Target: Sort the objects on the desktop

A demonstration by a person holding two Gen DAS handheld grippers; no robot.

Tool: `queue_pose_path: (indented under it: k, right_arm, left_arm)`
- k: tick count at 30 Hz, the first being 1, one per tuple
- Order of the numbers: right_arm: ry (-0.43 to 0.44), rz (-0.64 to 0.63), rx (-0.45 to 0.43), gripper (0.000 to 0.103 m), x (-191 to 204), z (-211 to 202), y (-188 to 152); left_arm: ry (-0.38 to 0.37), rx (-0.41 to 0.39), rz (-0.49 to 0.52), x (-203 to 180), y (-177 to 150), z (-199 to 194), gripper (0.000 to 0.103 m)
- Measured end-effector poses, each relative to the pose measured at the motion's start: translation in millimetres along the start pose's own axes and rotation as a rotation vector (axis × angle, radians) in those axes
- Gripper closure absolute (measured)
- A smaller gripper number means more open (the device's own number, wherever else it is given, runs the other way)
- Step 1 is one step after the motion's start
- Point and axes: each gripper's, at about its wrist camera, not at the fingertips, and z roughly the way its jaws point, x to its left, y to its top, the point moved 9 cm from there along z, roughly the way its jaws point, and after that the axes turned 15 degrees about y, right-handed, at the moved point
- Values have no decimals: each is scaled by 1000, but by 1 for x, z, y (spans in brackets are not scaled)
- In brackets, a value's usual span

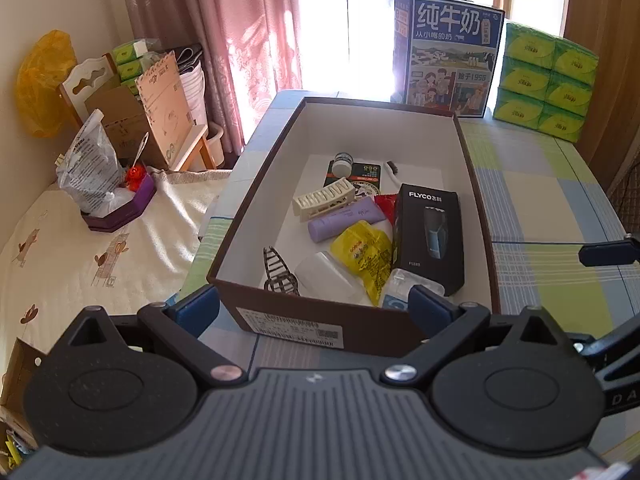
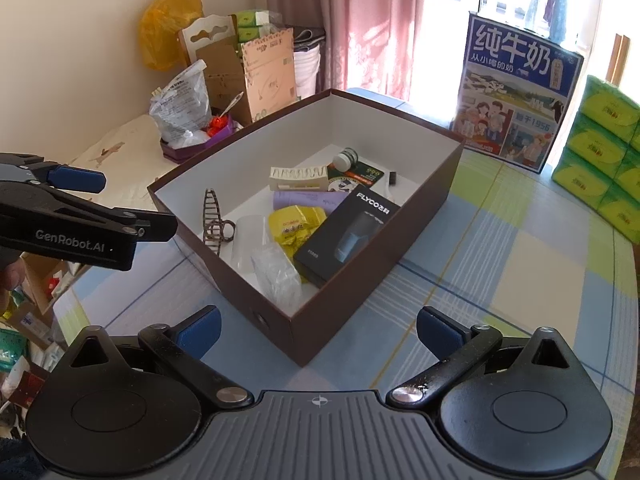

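A brown cardboard box [image 1: 256,216] [image 2: 360,272] with a white inside stands on the checked tablecloth. It holds a black FLYCO shaver box [image 1: 430,236] [image 2: 348,232], a yellow packet [image 1: 364,256] [image 2: 294,222], a purple tube [image 1: 344,220] [image 2: 308,200], a cream hair clip [image 1: 324,200] [image 2: 298,178], a brown hair clip [image 1: 278,270] [image 2: 214,218], a small white jar [image 1: 343,162] [image 2: 345,159] and clear plastic pieces. My left gripper [image 1: 316,306] is open and empty at the box's near wall. My right gripper [image 2: 318,326] is open and empty at the box's near corner.
A blue milk carton box [image 1: 448,48] [image 2: 516,92] and stacked green tissue packs [image 1: 544,80] [image 2: 604,160] stand at the table's far side. A bed [image 1: 80,248] with bags and cardboard lies to the left. The left gripper shows in the right wrist view [image 2: 76,216].
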Motion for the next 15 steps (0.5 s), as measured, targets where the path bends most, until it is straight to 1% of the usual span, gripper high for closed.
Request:
queue_pose_path:
  k: [7, 15]
  right_arm:
    - [-2, -6, -5, 2, -1, -14, -9]
    - [1, -3, 1, 2, -4, -20, -19]
  left_arm:
    - [18, 10, -8, -7, -3, -8, 4]
    - [26, 16, -8, -17, -8, -17, 4]
